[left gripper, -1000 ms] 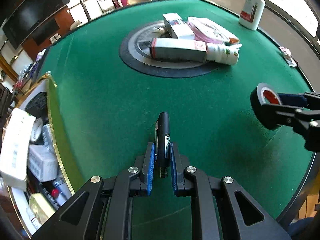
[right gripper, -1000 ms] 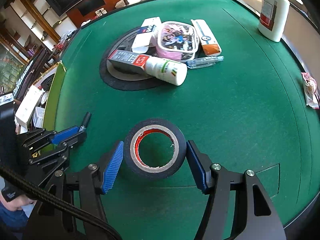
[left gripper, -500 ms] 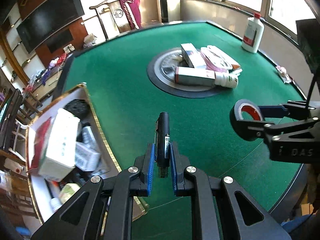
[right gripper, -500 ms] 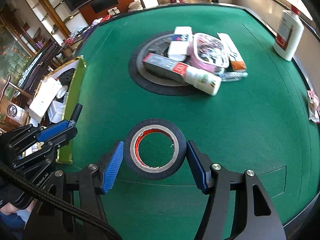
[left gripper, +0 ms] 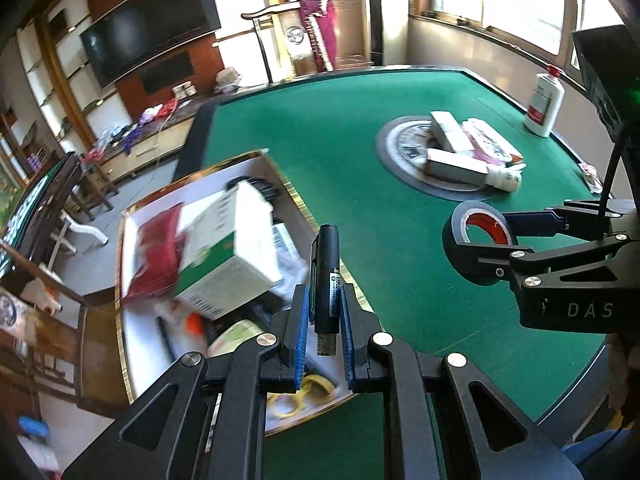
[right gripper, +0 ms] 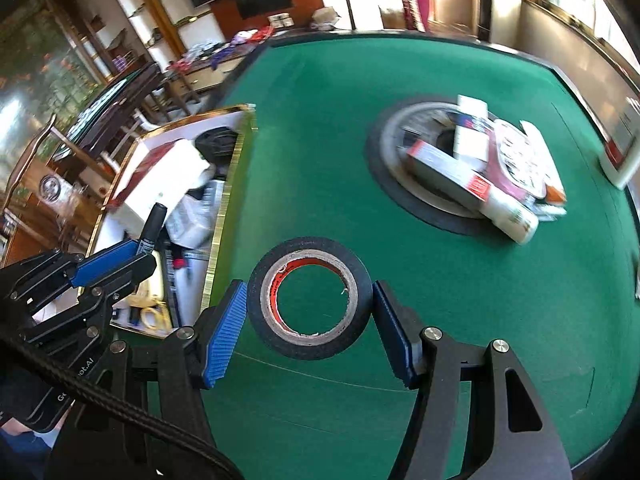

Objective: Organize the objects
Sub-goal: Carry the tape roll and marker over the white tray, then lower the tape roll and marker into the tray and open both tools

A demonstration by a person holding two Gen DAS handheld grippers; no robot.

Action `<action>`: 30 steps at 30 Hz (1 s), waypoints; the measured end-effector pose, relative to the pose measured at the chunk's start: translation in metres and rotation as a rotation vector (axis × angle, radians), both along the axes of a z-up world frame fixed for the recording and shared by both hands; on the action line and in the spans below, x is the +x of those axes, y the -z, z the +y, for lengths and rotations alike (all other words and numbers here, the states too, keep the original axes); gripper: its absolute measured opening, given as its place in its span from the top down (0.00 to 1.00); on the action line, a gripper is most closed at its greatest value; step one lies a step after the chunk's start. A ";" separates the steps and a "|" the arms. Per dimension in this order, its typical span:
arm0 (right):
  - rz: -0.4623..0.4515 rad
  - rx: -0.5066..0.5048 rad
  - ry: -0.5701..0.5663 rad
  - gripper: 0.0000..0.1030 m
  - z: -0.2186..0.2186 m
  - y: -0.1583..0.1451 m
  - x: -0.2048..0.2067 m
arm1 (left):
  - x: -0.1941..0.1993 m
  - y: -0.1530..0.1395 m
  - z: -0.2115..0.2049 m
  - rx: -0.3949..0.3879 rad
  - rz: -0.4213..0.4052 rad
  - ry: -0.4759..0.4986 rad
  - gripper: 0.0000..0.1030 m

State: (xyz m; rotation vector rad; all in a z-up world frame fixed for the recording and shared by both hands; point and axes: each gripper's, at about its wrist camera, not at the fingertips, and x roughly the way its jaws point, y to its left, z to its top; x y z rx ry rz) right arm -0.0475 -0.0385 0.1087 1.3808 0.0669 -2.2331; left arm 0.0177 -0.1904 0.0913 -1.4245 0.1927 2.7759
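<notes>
The left tongs (left gripper: 323,334), clenched on the pen (left gripper: 327,276), sit right over the box (left gripper: 132,354); the right tongs (right gripper: 310,334) grasping the tape (right gripper: 308,300) are farther off

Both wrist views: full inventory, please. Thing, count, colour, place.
marker: 1, black, clamped in the left hand-held gripper, above the box's edge
tape roll: 1, black with red inner ring, clamped in the right hand-held gripper, above the table
table: 1, green felt
gold-rimmed box: 1, white inside, beside the table's left edge, full of packages
round centre disc: 1, grey with black ring, mid-table
cartons and pouch pile: several, white, pink, on the disc
small white bottle: 1, lying at the pile's front
tall white bottle: 1, red cap, upright, far right table edge
left hand-held gripper: 1, black, blue pads
right hand-held gripper: 1, black, blue pads
</notes>
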 end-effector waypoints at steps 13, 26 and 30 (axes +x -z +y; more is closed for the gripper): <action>-0.008 0.003 -0.148 0.39 -0.087 0.009 0.016 | 0.024 0.018 -0.079 0.011 -0.026 -0.136 0.88; -0.058 0.033 -0.183 0.39 -0.134 0.040 0.013 | 0.019 0.049 -0.121 0.046 -0.083 -0.184 0.88; -0.036 0.038 -0.161 0.39 -0.142 0.041 0.005 | 0.012 0.056 -0.128 0.050 -0.094 -0.187 0.88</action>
